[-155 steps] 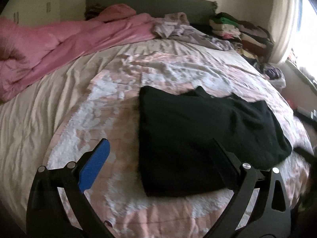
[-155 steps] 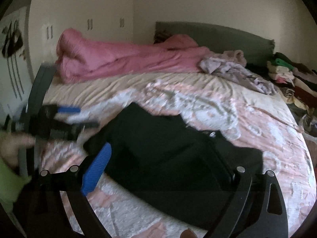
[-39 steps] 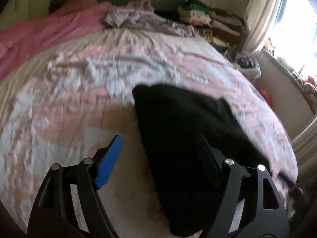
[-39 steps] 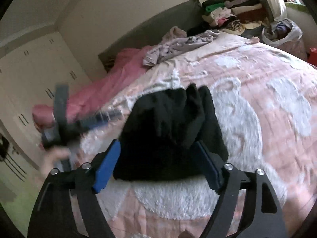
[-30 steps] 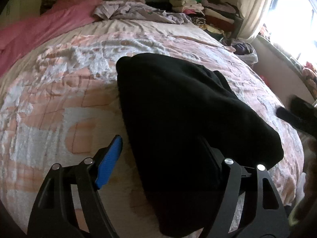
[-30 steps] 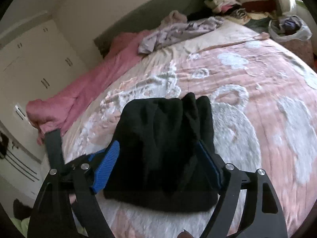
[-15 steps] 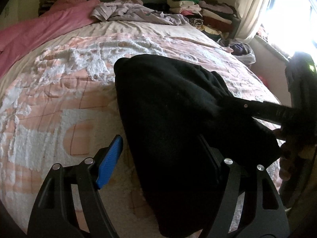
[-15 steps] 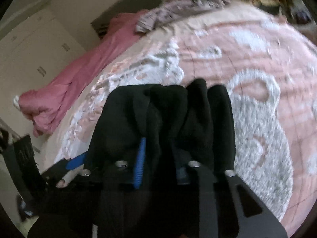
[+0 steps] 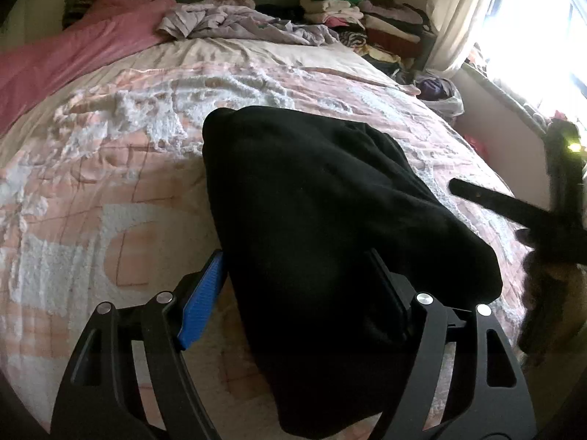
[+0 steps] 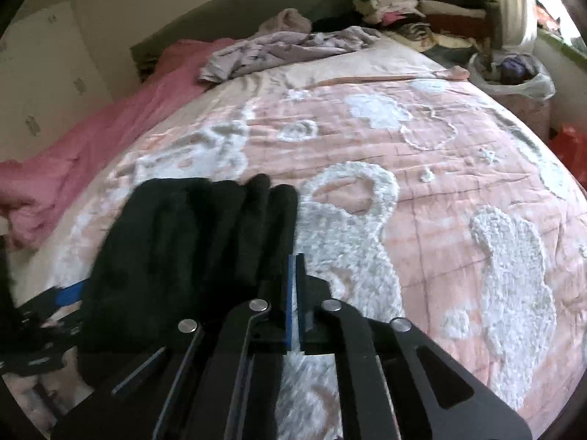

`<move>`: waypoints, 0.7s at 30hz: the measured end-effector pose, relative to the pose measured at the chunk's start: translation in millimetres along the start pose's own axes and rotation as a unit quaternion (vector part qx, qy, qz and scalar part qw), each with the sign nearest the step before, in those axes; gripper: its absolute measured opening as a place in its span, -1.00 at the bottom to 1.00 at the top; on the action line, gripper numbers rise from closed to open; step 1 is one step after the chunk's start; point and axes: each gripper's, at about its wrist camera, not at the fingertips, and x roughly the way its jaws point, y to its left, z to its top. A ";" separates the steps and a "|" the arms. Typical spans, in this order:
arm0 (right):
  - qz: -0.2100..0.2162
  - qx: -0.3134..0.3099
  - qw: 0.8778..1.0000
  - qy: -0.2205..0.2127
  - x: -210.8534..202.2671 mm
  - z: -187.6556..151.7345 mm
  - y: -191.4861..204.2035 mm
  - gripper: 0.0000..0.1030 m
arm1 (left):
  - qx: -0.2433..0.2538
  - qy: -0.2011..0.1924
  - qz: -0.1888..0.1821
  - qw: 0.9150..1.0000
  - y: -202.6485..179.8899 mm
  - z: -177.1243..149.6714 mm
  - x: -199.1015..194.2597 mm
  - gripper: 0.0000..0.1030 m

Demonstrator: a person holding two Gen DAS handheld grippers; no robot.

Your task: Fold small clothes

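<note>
Big picture first: it's a bedroom, and the bed (image 10: 458,139) takes up nearly everything, covered in a pink quilt with fuzzy white patches. A rumpled pink duvet (image 9: 73,55) runs along the far left side, a lilac heap of laundry (image 9: 234,22) sits near the headboard, and stacked folded clothes (image 9: 359,11) are piled in the corner by the curtain (image 9: 458,11) and the bright window.

The thing being folded is a black top (image 9: 312,201) lying on the quilt toward the near edge. It already looks folded over into a thick, narrow bundle — from the right wrist view you can see several layers stacked at its end.

Left gripper (image 9: 297,300) is wide open, straddling the near end of the top, blue pad just beside its left edge, other finger over or against the cloth. Not pinching anything yet.

Right gripper (image 10: 295,293) has its pads pressed together right at the top's right edge. Can't tell if there's cloth between them or if it's just closed on nothing — the view's blurry there.

My guess is this is a late step: tidying or one last fold. Next move probably wants the left fingers closing on the near edge, then lifting it over evenly so the layers don't slide apart.
</note>
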 end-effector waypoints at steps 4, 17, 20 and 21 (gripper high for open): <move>0.062 -0.014 0.998 -0.028 -34.2 -4.4 25.4 0.00 | 0.000 0.000 0.000 1.000 0.3 -0.5 0.3 0.31; 0.077 -0.050 0.995 0.043 -13.4 -41.5 67.4 -0.70 | -0.006 0.001 -0.014 1.000 -1.6 -8.6 -7.2 0.32; 0.051 -0.060 0.996 0.029 -25.1 -47.6 67.5 -0.69 | 0.011 0.003 -0.023 1.000 -10.8 -15.0 -11.8 0.33; 0.046 -0.059 0.997 0.032 -22.7 -50.2 65.3 -0.67 | 0.014 0.005 -0.023 1.000 -13.3 -17.4 -11.1 0.36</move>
